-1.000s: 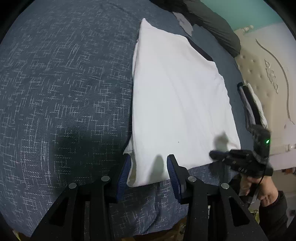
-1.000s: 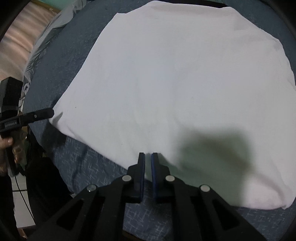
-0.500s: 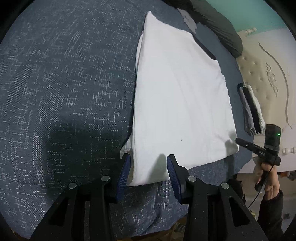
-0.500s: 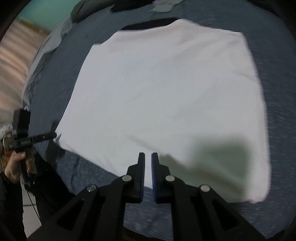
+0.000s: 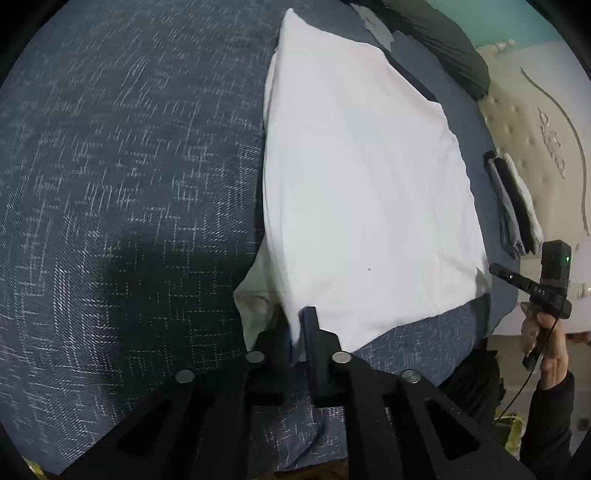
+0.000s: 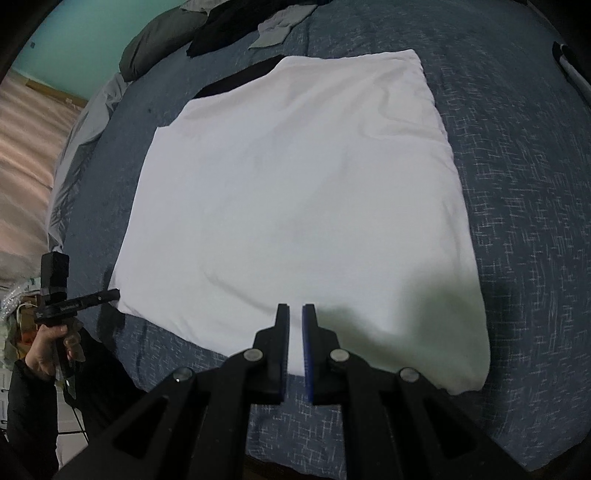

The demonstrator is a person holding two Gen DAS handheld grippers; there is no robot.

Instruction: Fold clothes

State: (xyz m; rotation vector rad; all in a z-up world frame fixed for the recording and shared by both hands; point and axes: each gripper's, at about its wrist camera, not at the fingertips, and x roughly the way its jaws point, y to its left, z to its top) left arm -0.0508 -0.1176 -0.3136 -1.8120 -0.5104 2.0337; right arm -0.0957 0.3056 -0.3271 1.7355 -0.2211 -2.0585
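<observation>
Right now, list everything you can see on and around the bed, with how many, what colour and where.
White garment: one, white, spread flat in the middle of the bed, its near corner pinched.
Bed cover: one, dark blue with pale flecks, under everything.
Dark clothes: a heap, black, grey and olive, far edge of the bed.
Folded stack: one, grey, black and white, by the headboard.
Headboard: one, cream, tufted, at the bed's end.
Wall: teal, behind the bed.
Left gripper: black, jaws just closed on the garment's near corner.
Right gripper: black with blue pads, shut, nothing in it, above the garment's near edge.
Hands: one on each gripper's handle, dark sleeves.
</observation>
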